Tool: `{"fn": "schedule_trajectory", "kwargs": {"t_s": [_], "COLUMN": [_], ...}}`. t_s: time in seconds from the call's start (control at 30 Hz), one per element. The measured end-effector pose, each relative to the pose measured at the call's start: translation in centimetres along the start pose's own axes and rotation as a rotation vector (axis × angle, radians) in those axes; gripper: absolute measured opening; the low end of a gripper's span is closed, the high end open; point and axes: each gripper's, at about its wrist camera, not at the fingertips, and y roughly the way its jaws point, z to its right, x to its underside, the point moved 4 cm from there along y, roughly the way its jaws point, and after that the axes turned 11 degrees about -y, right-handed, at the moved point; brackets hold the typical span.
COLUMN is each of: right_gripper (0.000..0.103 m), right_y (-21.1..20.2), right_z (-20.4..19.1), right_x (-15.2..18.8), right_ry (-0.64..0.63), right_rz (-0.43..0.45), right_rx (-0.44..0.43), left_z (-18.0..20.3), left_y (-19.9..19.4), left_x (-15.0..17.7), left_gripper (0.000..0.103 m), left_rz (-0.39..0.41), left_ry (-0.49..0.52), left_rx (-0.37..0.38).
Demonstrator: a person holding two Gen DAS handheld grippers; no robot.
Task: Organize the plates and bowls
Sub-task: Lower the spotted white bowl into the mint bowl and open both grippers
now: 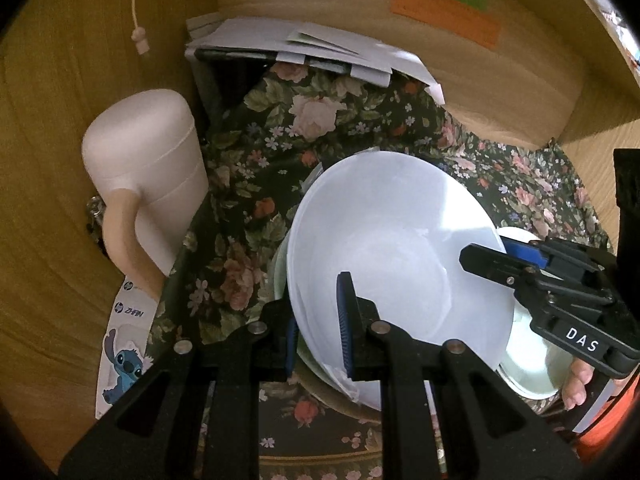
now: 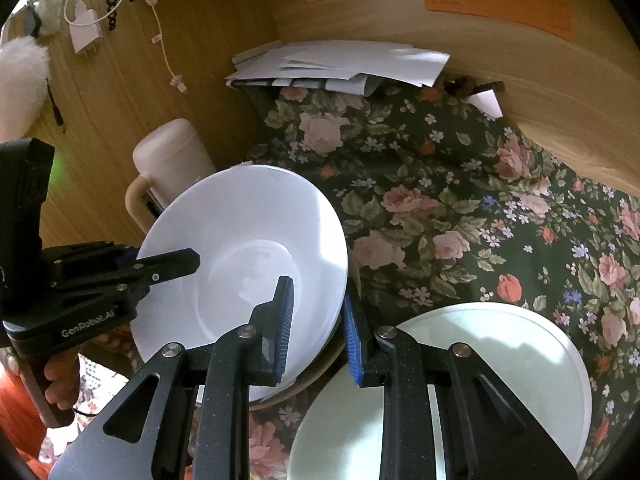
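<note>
A large white bowl [image 1: 392,248] is held tilted above the floral cloth; it also shows in the right wrist view [image 2: 248,256]. My left gripper [image 1: 318,320] straddles its near-left rim, one blue pad inside and one outside. My right gripper [image 2: 318,332] straddles the opposite rim the same way; it also shows in the left wrist view [image 1: 504,260]. A pale green plate [image 2: 492,364] lies on the cloth to the right, below my right gripper. More dishes sit under the bowl, mostly hidden.
A cream lidded jug [image 1: 148,168] with a handle stands at the left by the wooden wall. A stack of white papers [image 2: 340,64] lies at the back. The floral cloth [image 2: 480,208] covers the surface. Coloured notes [image 2: 496,0] hang on the back wall.
</note>
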Motion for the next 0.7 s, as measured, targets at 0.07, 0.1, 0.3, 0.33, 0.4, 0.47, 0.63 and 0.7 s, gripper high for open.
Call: {"fn": "schedule_trajectory", "kwargs": {"t_s": [0.07, 0.1, 0.3, 0.33, 0.4, 0.47, 0.63, 0.7], "right_gripper": [0.022, 0.022, 0.024, 0.024, 0.024, 0.024, 0.024, 0.024], "right_y": [0.0, 0.0, -0.3, -0.3, -0.1, 0.0, -0.1, -0.4], "right_z": [0.0, 0.0, -0.1, 0.0, 0.0, 0.1, 0.1, 0.0], "right_x": [0.0, 0.0, -0.2, -0.1, -0.1, 0.0, 0.1, 0.1], "right_ry": [-0.006, -0.014, -0.04, -0.04, -0.038, -0.029, -0.027, -0.028], "right_rz": [0.0, 0.0, 0.004, 0.002, -0.002, -0.005, 0.0, 0.008], "right_rx": [0.014, 0.027, 0.046, 0.044, 0.041, 0.028, 0.028, 0.017], "left_z": [0.2, 0.4, 0.5, 0.5, 0.6, 0.8, 1.9, 2.1], "left_y": [0.4, 0.6, 0.9, 0.9, 1.0, 1.0, 0.8, 0.6], "left_x": [0.0, 0.0, -0.2, -0.2, -0.3, -0.4, -0.4, -0.5], "left_gripper": [0.017, 0.017, 0.018, 0.018, 0.019, 0.026, 0.038, 0.039], "left_rz": [0.006, 0.013, 0.025, 0.024, 0.023, 0.018, 0.038, 0.052], "left_ry": [0.01, 0.019, 0.025, 0.023, 0.024, 0.031, 0.069, 0.082], "left_rx": [-0.014, -0.026, -0.034, -0.033, -0.032, -0.024, -0.044, -0.057]}}
